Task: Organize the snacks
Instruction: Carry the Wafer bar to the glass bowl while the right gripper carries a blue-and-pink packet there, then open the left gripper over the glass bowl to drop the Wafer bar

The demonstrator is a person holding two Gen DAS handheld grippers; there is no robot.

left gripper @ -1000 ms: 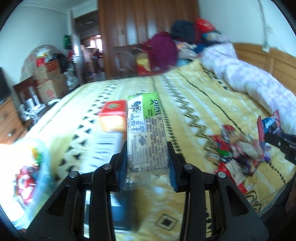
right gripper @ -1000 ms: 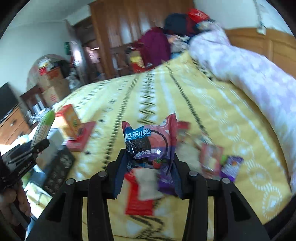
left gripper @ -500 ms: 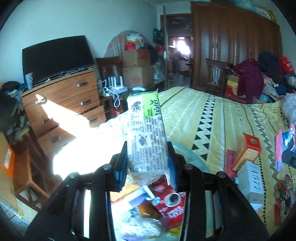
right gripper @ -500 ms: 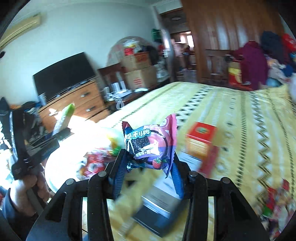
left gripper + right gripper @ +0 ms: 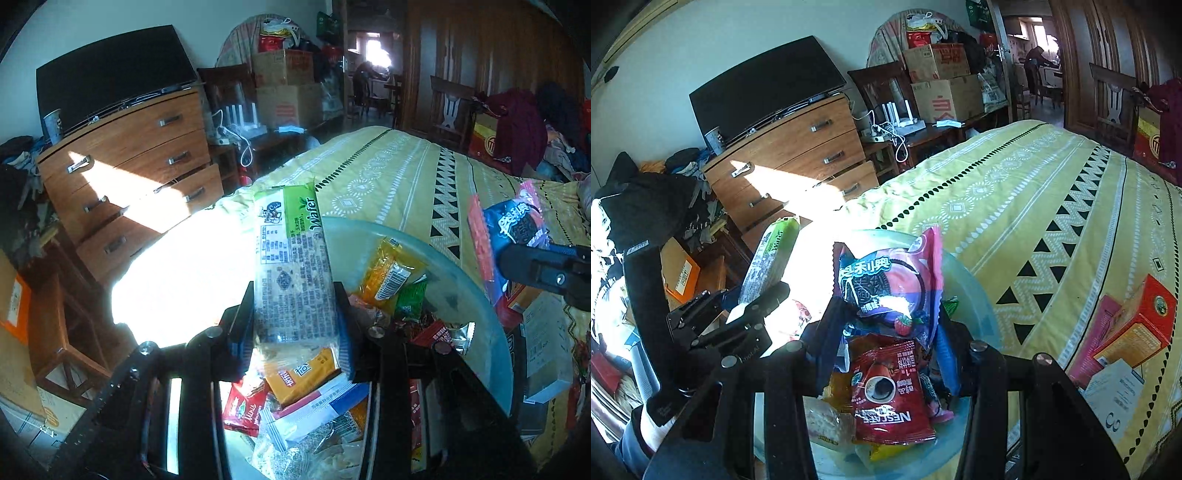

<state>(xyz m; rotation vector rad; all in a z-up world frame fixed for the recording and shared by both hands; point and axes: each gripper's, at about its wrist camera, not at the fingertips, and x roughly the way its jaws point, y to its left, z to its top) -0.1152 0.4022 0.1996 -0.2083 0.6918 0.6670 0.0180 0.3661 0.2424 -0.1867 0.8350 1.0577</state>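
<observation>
Two grippers above snack bowl (image 5: 461,269) on bed | left gripper (image 5: 293,332) clamped on wafer pack (image 5: 291,258) | right gripper (image 5: 886,332) clamped on Oreo packet (image 5: 886,280), right of wafer

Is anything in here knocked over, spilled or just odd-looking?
Nothing looks spilled or torn. The oddest thing is the snacks in the clear bowl, heaped every which way. Beside it on the bed, an orange carton lies tipped on its side. The wafer pack and cookie packet are simply held over the bowl.
</observation>
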